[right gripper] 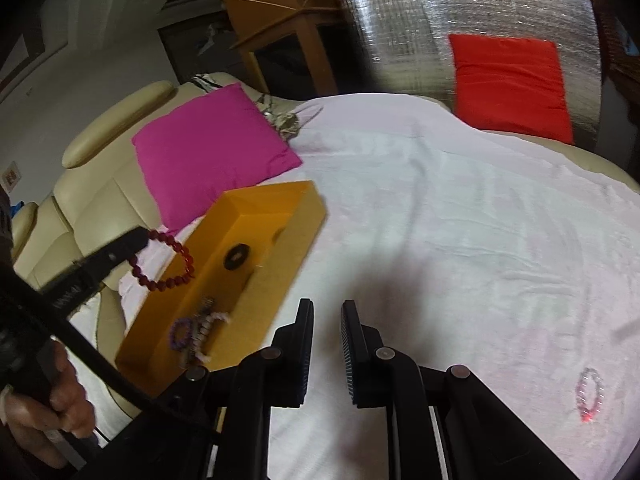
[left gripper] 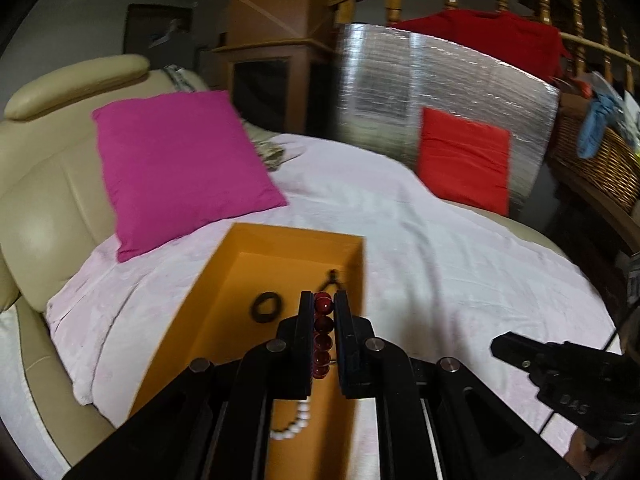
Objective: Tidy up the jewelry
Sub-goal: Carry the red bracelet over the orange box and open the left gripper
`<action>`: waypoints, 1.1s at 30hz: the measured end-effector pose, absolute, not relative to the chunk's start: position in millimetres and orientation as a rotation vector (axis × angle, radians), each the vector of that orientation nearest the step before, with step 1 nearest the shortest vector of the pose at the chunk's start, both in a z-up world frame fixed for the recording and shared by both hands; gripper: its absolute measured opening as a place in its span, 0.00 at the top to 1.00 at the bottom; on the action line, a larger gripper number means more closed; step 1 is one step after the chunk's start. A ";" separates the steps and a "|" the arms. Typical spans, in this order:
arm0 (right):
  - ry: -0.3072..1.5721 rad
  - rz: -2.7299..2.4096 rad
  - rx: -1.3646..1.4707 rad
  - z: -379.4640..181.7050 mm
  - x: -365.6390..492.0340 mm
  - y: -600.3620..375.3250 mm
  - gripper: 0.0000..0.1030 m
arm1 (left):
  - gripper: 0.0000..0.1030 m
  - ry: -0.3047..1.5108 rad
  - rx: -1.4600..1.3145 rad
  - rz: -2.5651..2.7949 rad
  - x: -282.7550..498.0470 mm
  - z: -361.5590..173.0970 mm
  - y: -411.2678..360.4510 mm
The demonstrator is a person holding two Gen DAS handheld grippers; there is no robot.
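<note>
While the left gripper (left gripper: 323, 312) is clamped on a red bead bracelet (left gripper: 323, 326) over the orange box (left gripper: 208, 300), the step in hand looks like dropping it in beside the black ring (left gripper: 267, 307) and white beads (left gripper: 294, 424). Next, its jaws need to part above the box floor. Over the bed sheet (right gripper: 440, 220), the right gripper (right gripper: 327, 312) stands narrow and empty; a small bracelet (right gripper: 589, 394) lies on the sheet, probably next.
</note>
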State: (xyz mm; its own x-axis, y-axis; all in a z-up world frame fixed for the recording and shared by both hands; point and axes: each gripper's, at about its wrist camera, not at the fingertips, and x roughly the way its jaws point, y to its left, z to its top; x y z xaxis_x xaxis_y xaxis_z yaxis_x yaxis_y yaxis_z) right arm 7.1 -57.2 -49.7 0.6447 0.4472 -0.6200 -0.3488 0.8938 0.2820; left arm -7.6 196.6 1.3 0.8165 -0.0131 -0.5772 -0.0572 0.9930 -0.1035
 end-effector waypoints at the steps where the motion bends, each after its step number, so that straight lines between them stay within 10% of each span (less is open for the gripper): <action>1: 0.741 0.463 0.137 -46.9 9.2 -49.7 0.85 | 0.90 0.620 -0.127 0.037 -6.1 -0.6 202.1; 33: 0.809 0.565 0.076 -65.3 62.3 84.5 0.85 | 0.90 0.770 -0.161 0.277 31.5 -55.5 283.0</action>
